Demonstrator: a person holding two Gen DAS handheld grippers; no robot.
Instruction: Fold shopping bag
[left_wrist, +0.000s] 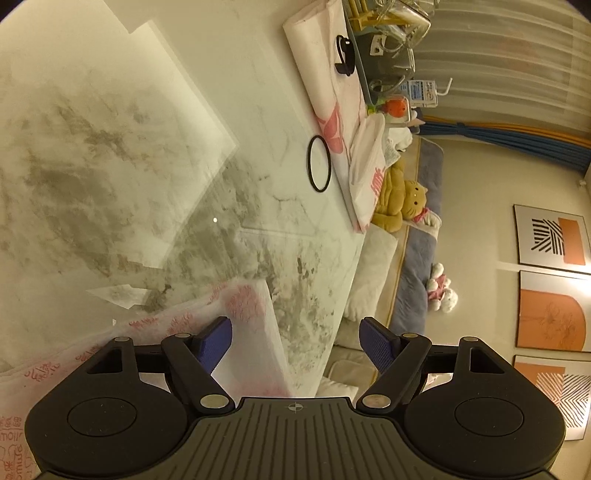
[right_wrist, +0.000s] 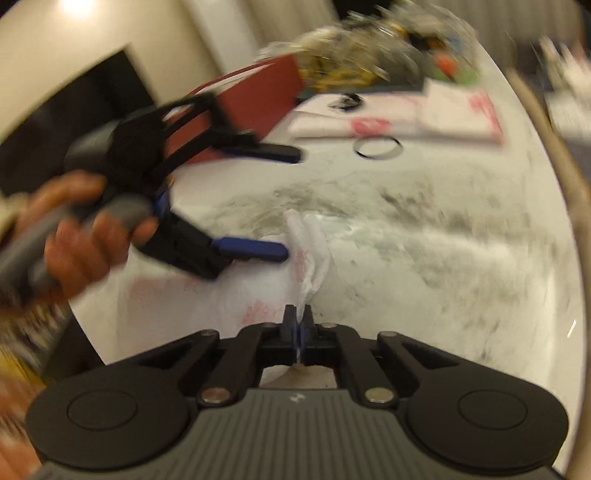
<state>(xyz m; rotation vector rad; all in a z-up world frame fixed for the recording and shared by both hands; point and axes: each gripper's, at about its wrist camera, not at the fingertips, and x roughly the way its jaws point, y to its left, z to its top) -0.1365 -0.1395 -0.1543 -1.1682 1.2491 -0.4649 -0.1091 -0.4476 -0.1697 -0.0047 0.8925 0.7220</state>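
the shopping bag (right_wrist: 310, 254), thin white plastic with red print, lay on the marble table (right_wrist: 461, 229) near its edge, bunched and crumpled rather than flattened. the right gripper (right_wrist: 298, 317) was clamped tight on a gathered strip of the bag, apparently a handle or corner. the left gripper (left_wrist: 295, 343) stood wide apart with nothing between its blue pads (left_wrist: 216, 341), poised just over the bag's near portion. no neat crease or finished fold was visible; judged an early stage, with smoothing and most folding outstanding. other folded bags (left_wrist: 332, 99) lay well apart at the far side.
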